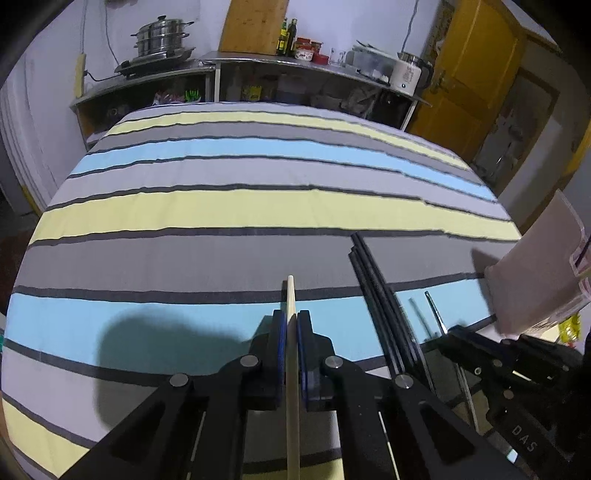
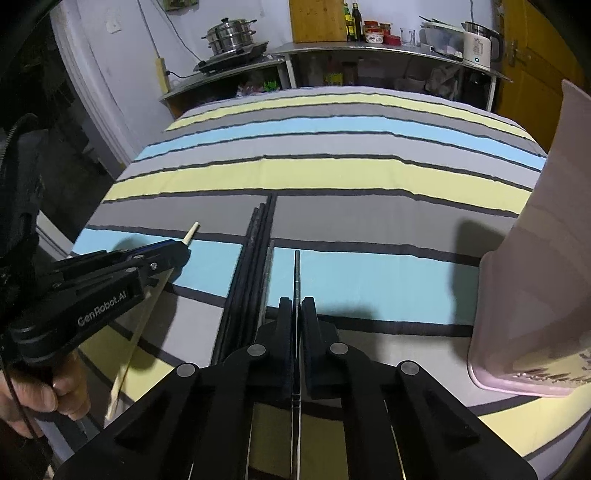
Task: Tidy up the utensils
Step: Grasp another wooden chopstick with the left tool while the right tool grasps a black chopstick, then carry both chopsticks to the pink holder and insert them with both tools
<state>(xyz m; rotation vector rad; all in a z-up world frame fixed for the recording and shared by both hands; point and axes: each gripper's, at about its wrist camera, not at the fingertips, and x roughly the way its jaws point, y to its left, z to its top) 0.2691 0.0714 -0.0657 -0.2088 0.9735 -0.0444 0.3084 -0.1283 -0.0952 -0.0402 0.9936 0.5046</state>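
**Both grippers clamped on chopsticks over the striped cloth**

My left gripper (image 1: 291,328) was clenched on a pale wooden chopstick (image 1: 292,354), which ran straight between its blue-faced pads and stuck out a short way past the fingertips. In the right wrist view, that same left gripper (image 2: 181,249) reached in from the left edge, with the wooden chopstick (image 2: 147,310) slanting down and back under it and its tip poking out ahead. My left hand (image 2: 44,391) gripped the handle at the lower left.

My right gripper (image 2: 296,314) was squeezed shut on a thin metal chopstick (image 2: 296,273), its jaws closed hard against the shaft, with the dark tip pointing forward over a blue stripe. Just to its left lay a second metal chopstick (image 2: 269,273) on the cloth, and beside that a bundle of black chopsticks (image 2: 255,258) lying lengthwise, their far ends reaching the grey stripe. The left wrist view showed the same black chopsticks (image 1: 376,291) to the right of my left gripper, and the right gripper (image 1: 476,354) beyond them at the lower right.

A pink utensil holder (image 2: 535,280) stood upright on the striped tablecloth (image 2: 332,177) to the right, well apart from the black bundle. Behind the table, a steel counter (image 2: 369,48) carried a steamer pot (image 2: 231,35), bottles and a white kettle (image 2: 478,46).
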